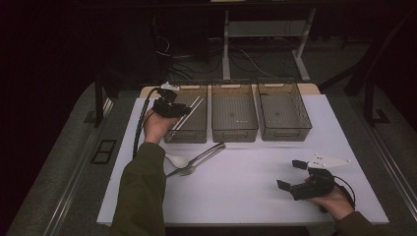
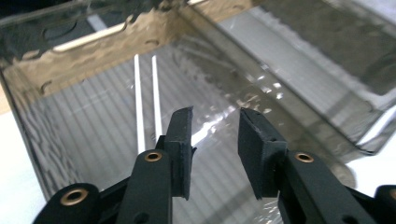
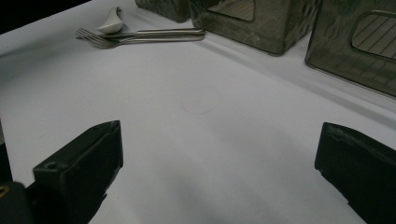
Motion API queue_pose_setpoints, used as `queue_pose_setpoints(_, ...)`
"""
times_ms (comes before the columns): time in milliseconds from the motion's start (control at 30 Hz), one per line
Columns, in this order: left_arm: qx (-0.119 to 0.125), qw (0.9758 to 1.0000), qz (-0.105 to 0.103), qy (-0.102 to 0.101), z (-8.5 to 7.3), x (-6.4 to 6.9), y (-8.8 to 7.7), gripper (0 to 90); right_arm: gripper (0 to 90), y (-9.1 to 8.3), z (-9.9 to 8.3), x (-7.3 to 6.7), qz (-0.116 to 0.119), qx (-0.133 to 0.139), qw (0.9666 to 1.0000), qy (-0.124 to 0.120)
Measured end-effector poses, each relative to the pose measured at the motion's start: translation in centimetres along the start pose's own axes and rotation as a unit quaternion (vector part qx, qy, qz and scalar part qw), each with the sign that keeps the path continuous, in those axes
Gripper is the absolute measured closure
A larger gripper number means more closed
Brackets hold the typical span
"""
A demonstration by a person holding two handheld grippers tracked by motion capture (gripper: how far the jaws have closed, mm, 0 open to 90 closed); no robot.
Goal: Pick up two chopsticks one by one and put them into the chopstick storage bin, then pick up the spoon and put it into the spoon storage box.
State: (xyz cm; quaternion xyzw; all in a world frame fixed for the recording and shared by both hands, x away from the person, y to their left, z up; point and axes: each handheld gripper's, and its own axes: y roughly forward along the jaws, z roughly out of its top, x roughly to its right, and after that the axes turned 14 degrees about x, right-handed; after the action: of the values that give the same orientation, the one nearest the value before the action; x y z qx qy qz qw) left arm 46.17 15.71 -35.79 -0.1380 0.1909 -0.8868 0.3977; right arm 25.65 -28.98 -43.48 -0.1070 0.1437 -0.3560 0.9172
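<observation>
The white table [image 1: 255, 191] carries three smoky plastic bins in a row at its far edge, and the work in hand looks like sorting cutlery into them. The left bin [image 1: 189, 133] holds a pair of white chopsticks [image 2: 145, 100] lying side by side on its ribbed floor, their far ends up against the end wall. The left gripper [image 2: 215, 140] hangs just above them inside that bin, jaws parted with nothing between the pads, so the chopsticks lie free. The middle bin [image 1: 234, 132] and the right bin [image 1: 285, 132] look empty. Near the table's left front lie a fork [image 3: 135, 41], a second metal piece beside it, and a white spoon [image 3: 112, 22], touching in a small heap. The right gripper [image 1: 296, 178] rests low over the bare table with its jaws spread wide, holding nothing. The fork is probably light, stiff and slick, lying flat, so a pinch across the narrow handle near its middle should keep it level. The spoon looks ceramic, smooth and chippable; its handle is the safest hold.
</observation>
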Motion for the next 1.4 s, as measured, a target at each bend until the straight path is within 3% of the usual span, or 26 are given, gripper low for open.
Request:
queue_pose_setpoints(300, 0.026, 0.9988, -0.041, 0.006, 0.0, 1.8, -2.1, 51.4, 1.0, 0.0, 0.0, 0.0, -0.001, -0.001, 1.0000, 0.000)
queue_pose_setpoints(333, 0.029, 0.9987, -0.042, -0.001, -0.2, 2.1, -2.4, 49.9, 1.0, 0.0, 0.0, 0.0, -0.001, -0.001, 1.0000, 0.000)
queue_pose_setpoints(400, 0.027, 0.9985, -0.047, 0.009, -0.4, 2.6, -2.9, 46.9, 1.0, 0.0, 0.0, 0.0, -0.002, -0.001, 1.0000, -0.001)
queue_pose_setpoints(767, 0.037, 0.9959, -0.079, 0.022, -3.0, 5.1, -5.5, 38.6, 1.0, -0.1, 0.0, -0.1, -0.001, -0.002, 1.0000, -0.001)
queue_pose_setpoints(1133, 0.047, 0.9945, -0.091, 0.026, -5.7, 6.7, -7.5, 36.4, 1.0, -0.1, 0.0, -0.1, -0.002, 0.000, 1.0000, 0.000)
queue_pose_setpoints(1400, 0.051, 0.9947, -0.082, 0.035, -7.3, 7.4, -8.7, 39.9, 1.0, 0.0, 0.0, 0.0, -0.003, 0.002, 1.0000, 0.000)
